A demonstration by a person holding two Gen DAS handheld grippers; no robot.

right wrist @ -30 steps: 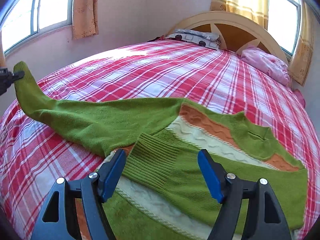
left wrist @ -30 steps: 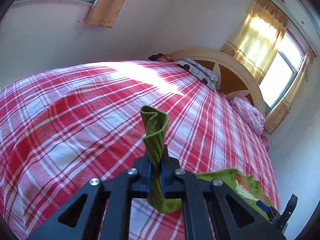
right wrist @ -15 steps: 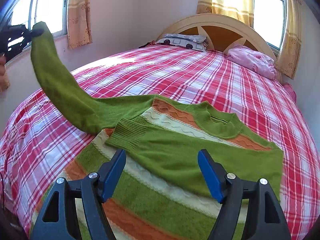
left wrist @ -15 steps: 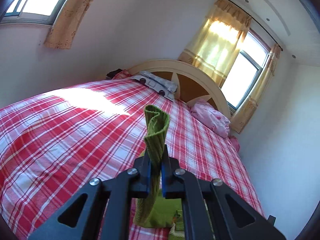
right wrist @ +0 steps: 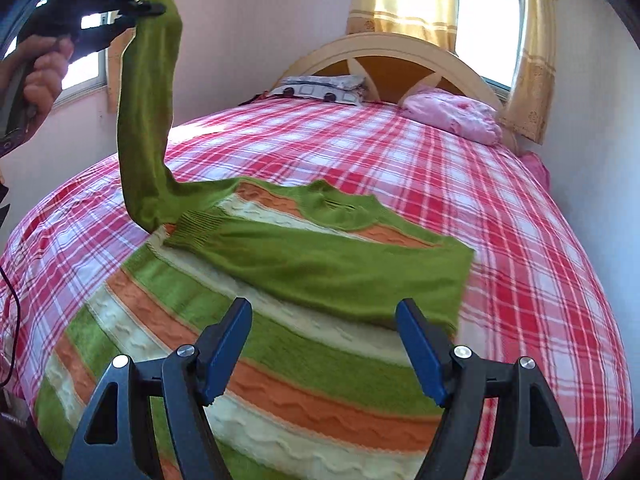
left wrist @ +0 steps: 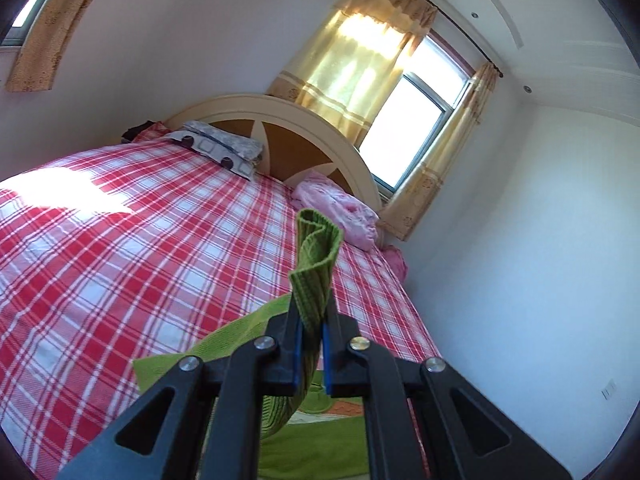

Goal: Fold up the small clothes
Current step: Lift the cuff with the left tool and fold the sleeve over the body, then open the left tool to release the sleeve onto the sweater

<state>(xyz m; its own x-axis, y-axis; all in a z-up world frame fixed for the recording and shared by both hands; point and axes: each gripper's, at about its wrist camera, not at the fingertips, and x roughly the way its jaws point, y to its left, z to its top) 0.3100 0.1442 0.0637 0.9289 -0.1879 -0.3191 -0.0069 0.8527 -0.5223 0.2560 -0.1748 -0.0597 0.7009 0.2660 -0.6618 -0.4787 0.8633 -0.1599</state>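
A small knitted sweater (right wrist: 280, 344) with green, orange and cream stripes lies flat on the red plaid bed. One green sleeve (right wrist: 320, 264) is folded across its chest. The other green sleeve (right wrist: 146, 112) is lifted high at the left, its ribbed cuff (left wrist: 316, 272) pinched in my left gripper (left wrist: 310, 320), which is shut on it. That left gripper (right wrist: 154, 8) also shows at the top left of the right wrist view, held by a hand. My right gripper (right wrist: 324, 320) hovers open over the sweater's lower body, with nothing between its fingers.
The bed (right wrist: 520, 220) has a curved cream headboard (right wrist: 400, 52), a patterned pillow (right wrist: 320, 88) and a pink bundle (right wrist: 452, 116) at its head. Curtained windows stand behind the headboard and at the left wall. A white wall (left wrist: 540, 240) runs close along the bed's right side.
My left gripper has carried the sleeve cuff up and inward over the sweater, so the sleeve now hangs upright. My right gripper has drawn back toward the hem and stays open.
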